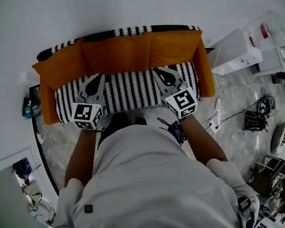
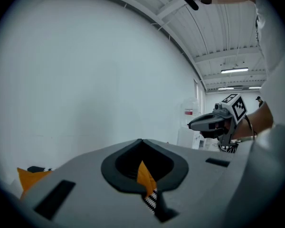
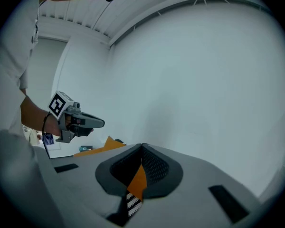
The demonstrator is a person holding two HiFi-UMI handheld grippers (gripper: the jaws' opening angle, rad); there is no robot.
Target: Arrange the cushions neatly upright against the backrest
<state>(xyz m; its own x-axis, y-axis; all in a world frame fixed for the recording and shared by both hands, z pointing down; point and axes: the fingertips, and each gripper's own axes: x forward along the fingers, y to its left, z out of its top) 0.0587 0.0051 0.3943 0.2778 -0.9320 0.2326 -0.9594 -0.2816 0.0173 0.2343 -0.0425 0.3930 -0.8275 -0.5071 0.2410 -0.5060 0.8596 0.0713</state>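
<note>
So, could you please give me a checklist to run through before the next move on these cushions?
1. Is the left hand-held gripper shut and empty: ok.
2. Is the right hand-held gripper shut and empty: ok.
3. Do the cushions stand upright against the backrest: ok.
4. Is the seat free of stray cushions: ok.
5. Is the row even: cannot tell for sure; the left cushion looks angled outward.
</note>
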